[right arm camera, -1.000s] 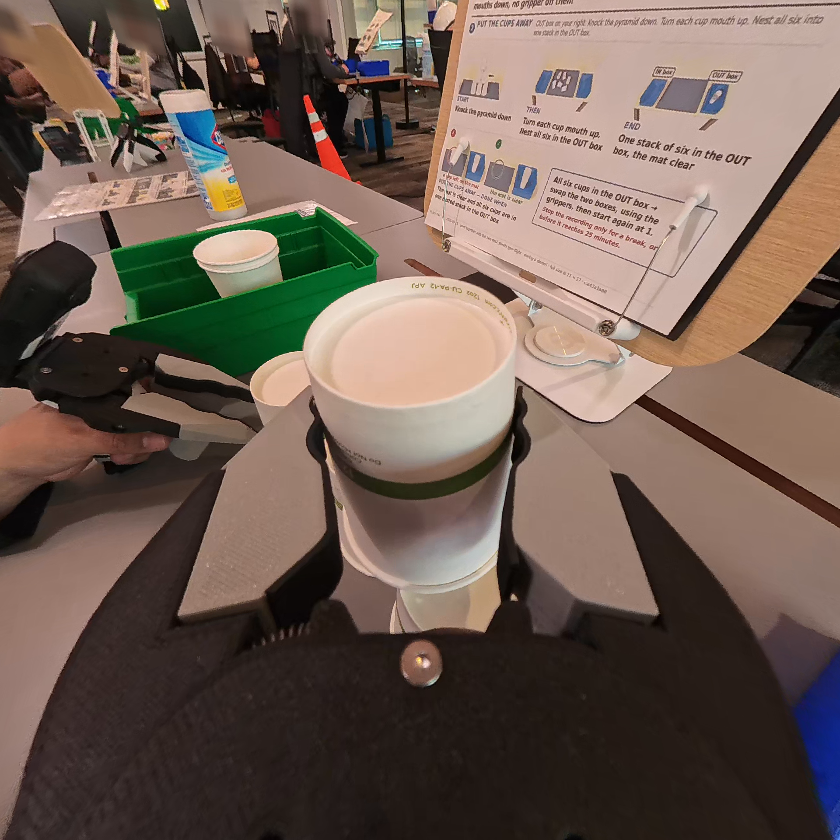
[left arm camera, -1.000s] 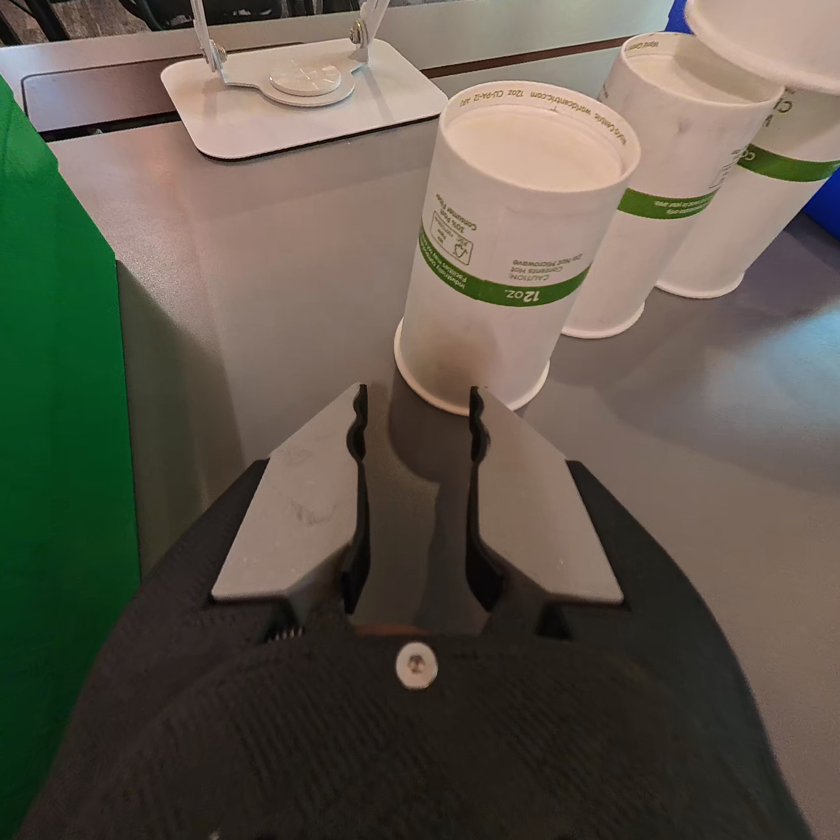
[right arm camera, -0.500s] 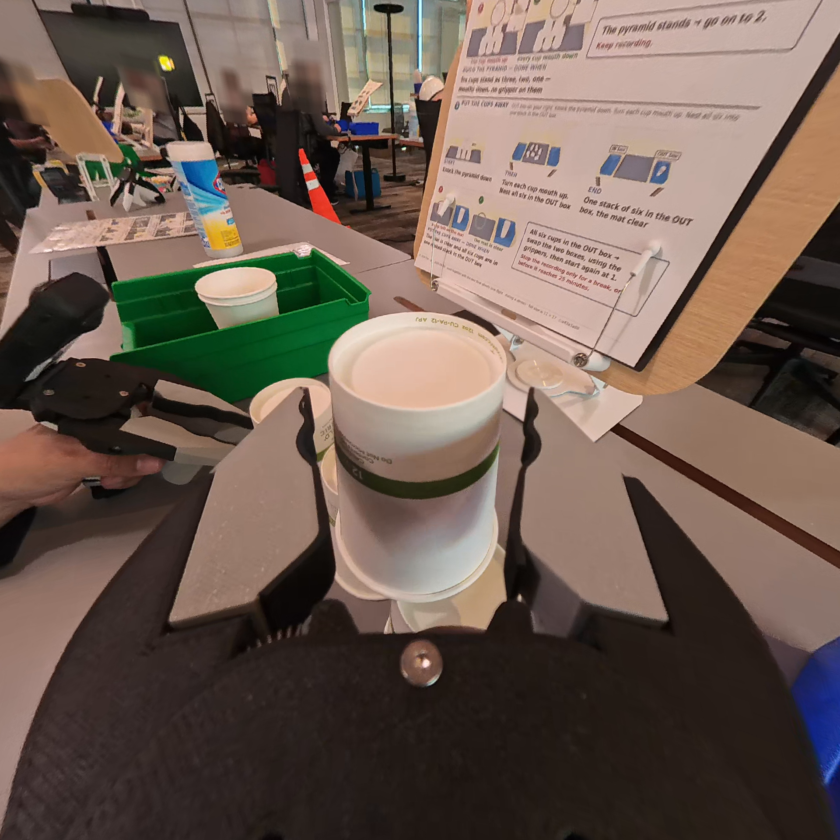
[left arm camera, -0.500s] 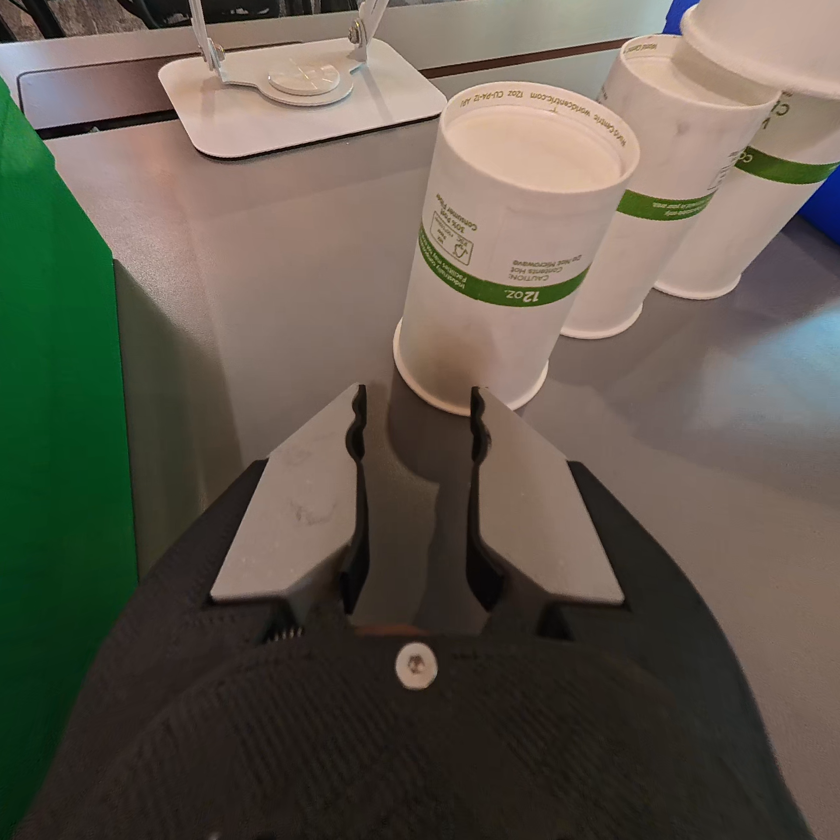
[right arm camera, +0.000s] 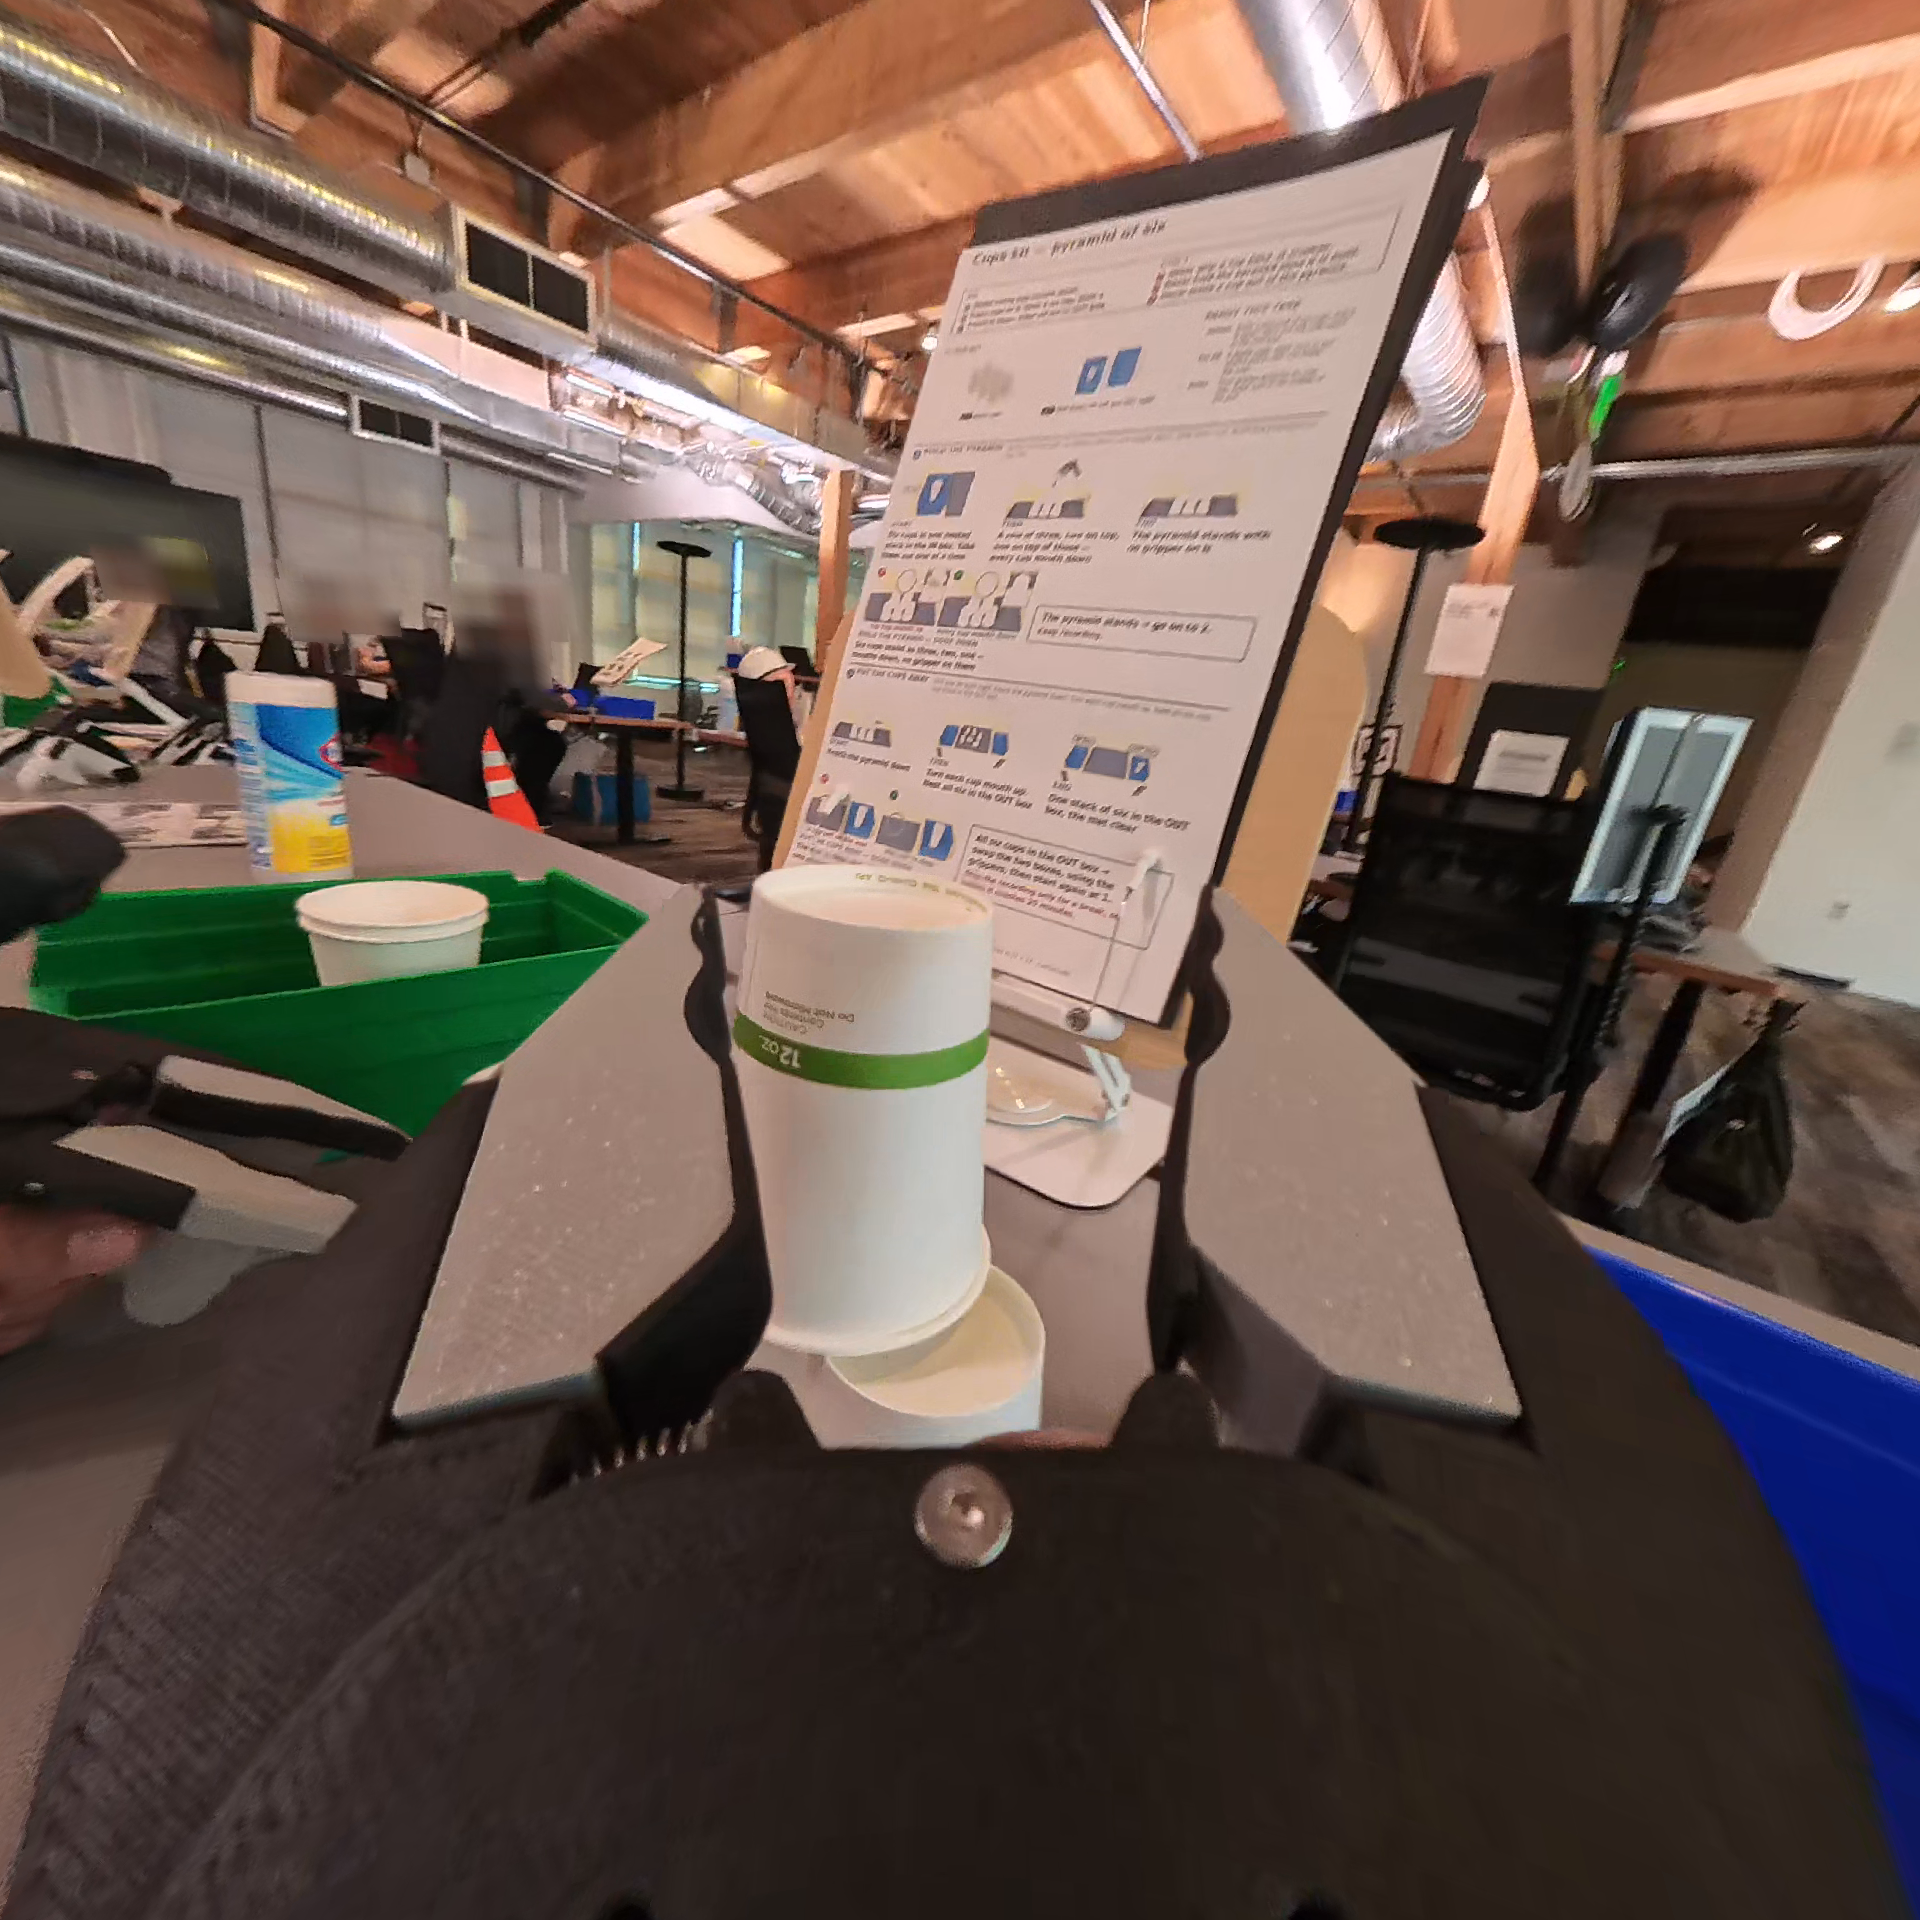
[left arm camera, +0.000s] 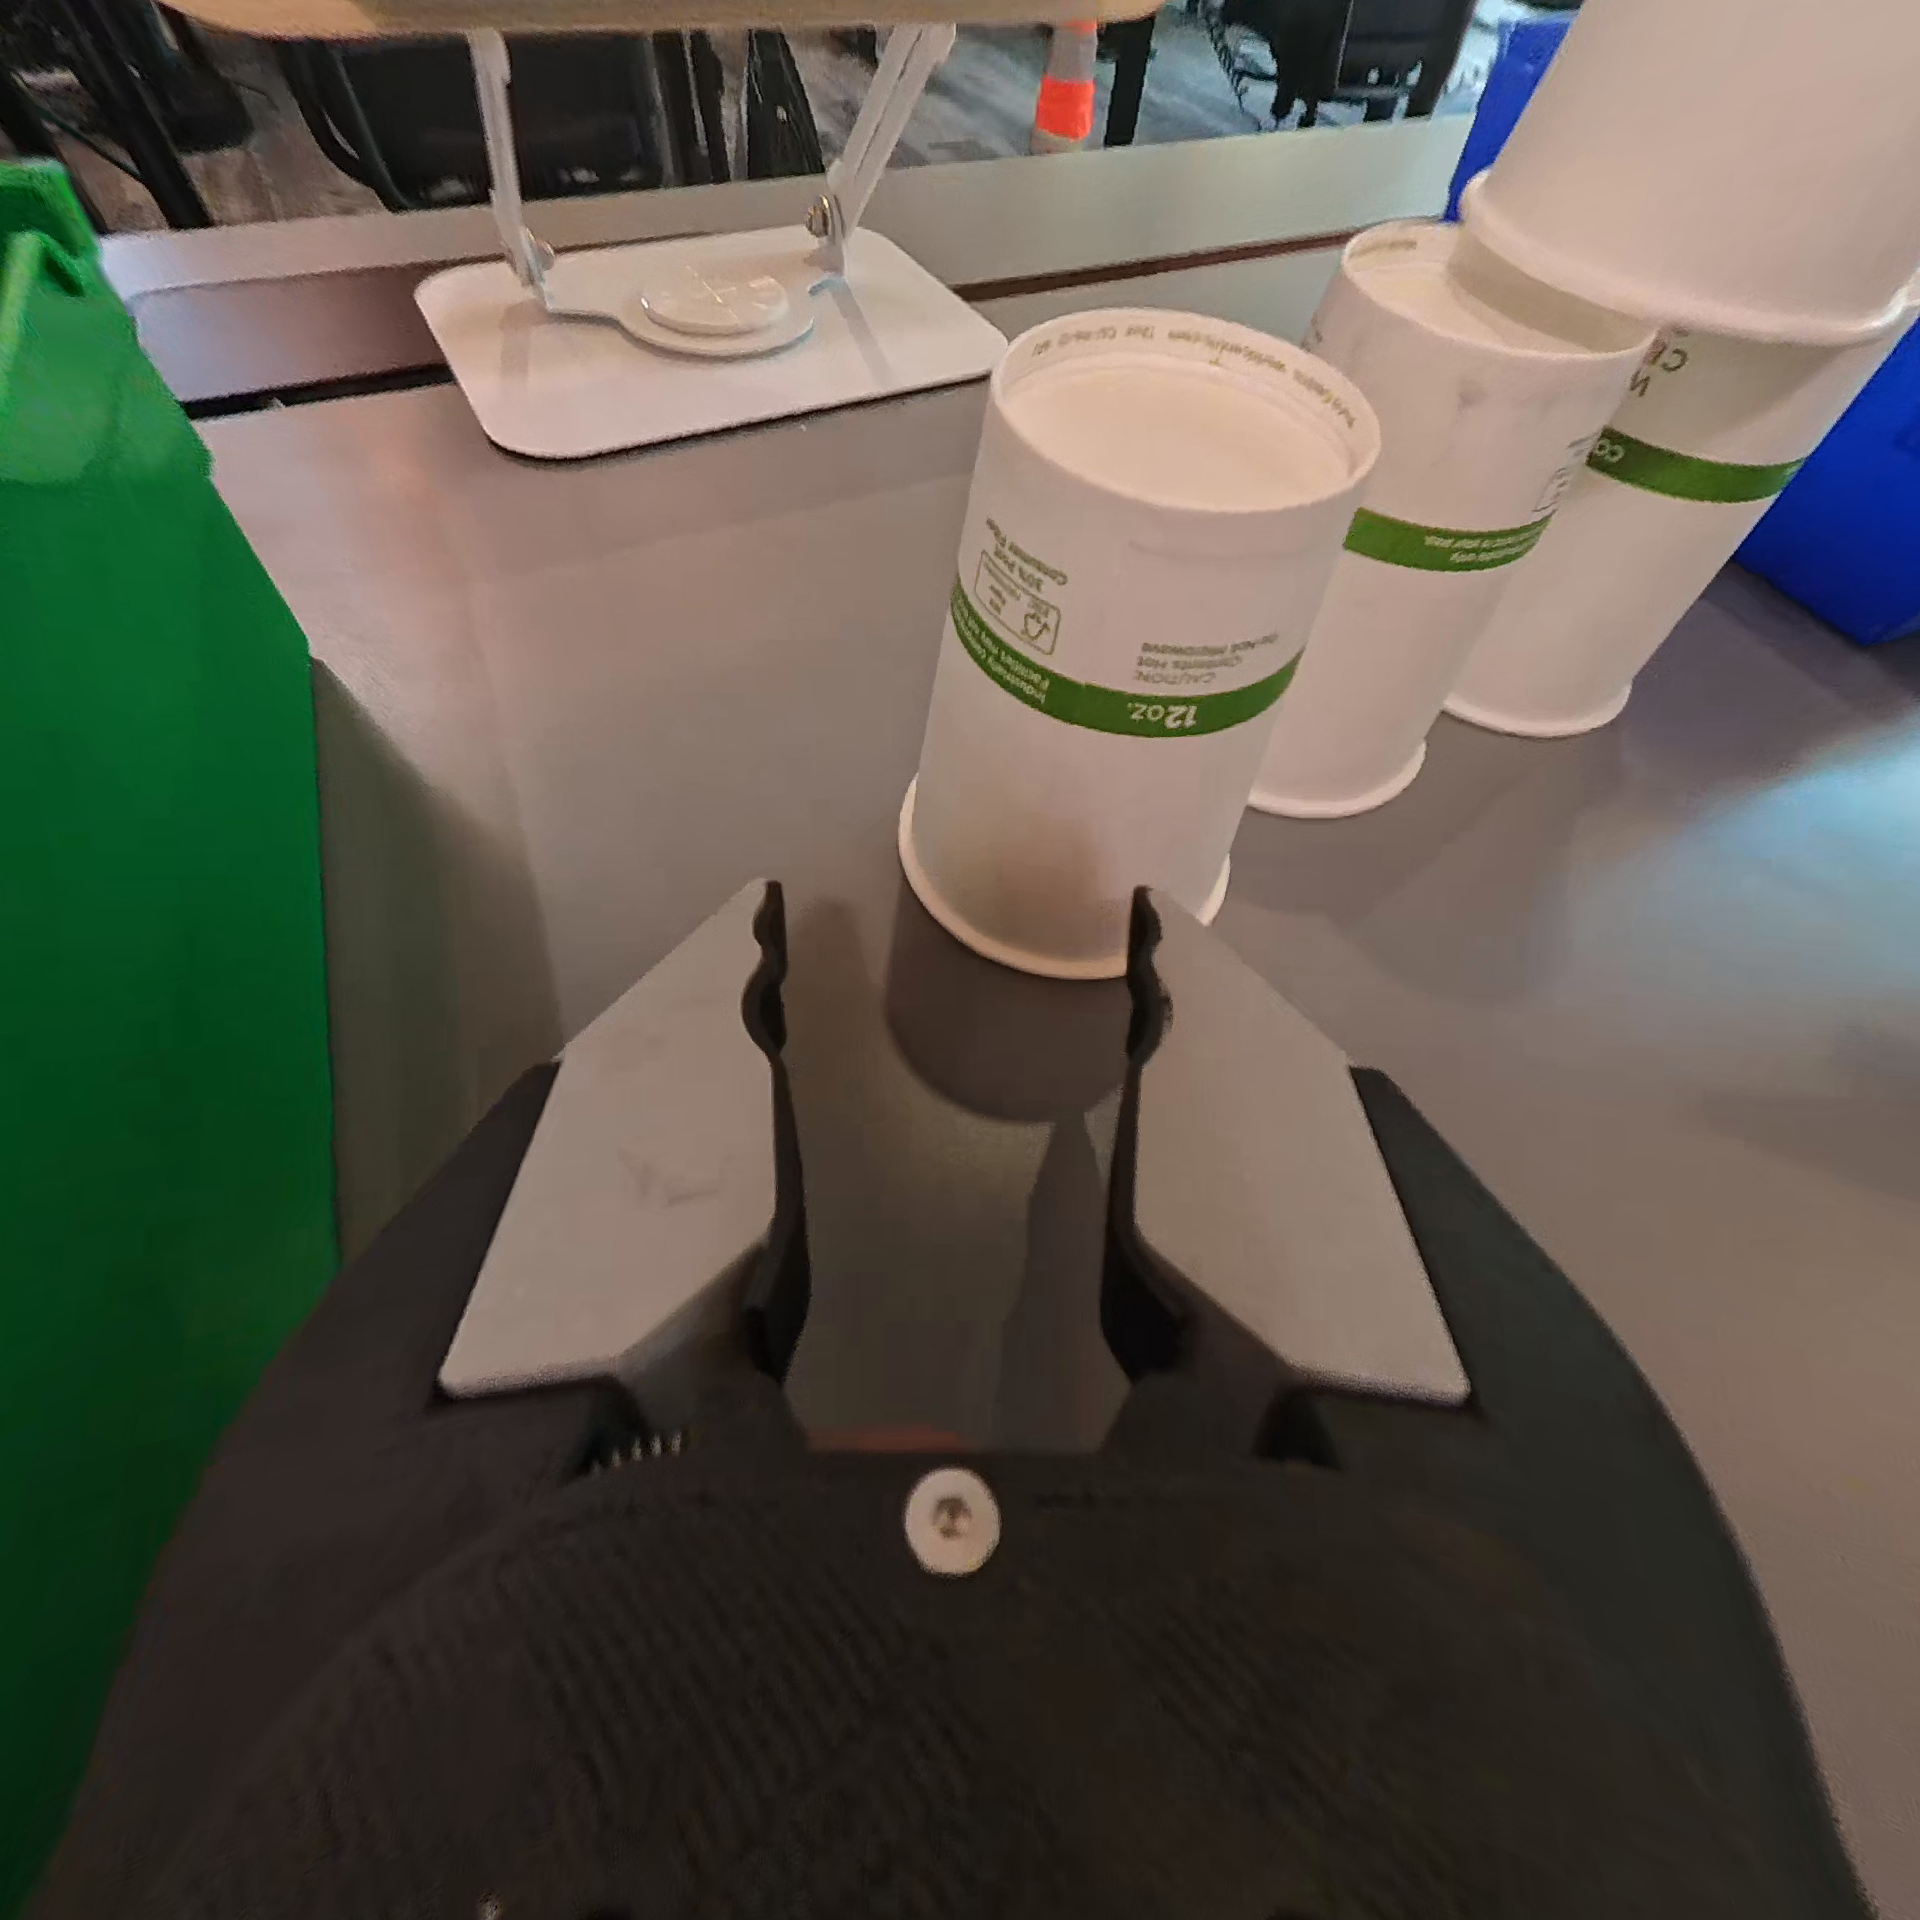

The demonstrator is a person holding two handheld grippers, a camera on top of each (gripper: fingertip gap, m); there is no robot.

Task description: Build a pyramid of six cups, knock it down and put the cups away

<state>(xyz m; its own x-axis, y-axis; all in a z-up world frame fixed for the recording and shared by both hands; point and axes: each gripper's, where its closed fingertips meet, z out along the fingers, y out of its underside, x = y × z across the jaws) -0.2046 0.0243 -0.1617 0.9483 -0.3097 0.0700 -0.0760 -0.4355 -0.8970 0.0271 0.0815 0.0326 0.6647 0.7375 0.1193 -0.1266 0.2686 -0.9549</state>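
Three cups in a row — a fourth on top.

an open workshop hall under a timber-beam ceiling with silver ducts — tall windows glow at the far end, desks and an orange cone stand on grey floor.

Left claw hovers low with jaws parted; right claw gapes wide, gripping nothing.
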